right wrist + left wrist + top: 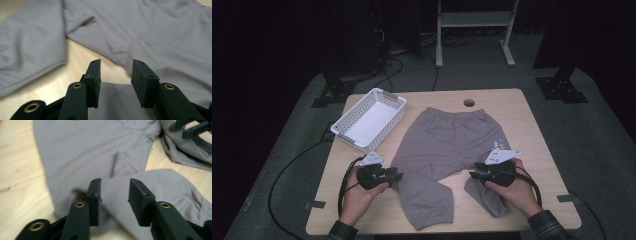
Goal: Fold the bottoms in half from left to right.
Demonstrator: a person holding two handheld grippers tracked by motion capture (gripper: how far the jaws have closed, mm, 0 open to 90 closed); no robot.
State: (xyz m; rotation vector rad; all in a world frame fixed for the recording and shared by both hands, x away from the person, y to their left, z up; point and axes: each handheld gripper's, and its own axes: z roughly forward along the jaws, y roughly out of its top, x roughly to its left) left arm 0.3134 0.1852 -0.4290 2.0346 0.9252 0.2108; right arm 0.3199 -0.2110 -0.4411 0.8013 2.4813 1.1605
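Both hand-held grippers, left (398, 175) and right (473, 174), hover released over grey trousers (447, 140); white basket (346, 129) holds nothing.

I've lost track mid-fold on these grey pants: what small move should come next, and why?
Probably lower the left hand-held gripper and close it on the pants at the edge of the near leg. Its jaws stand open just over the fabric, pinching nothing, and the leg lies flat. The right hand-held gripper is open too, above the other, crumpled leg, so neither has a hold yet.
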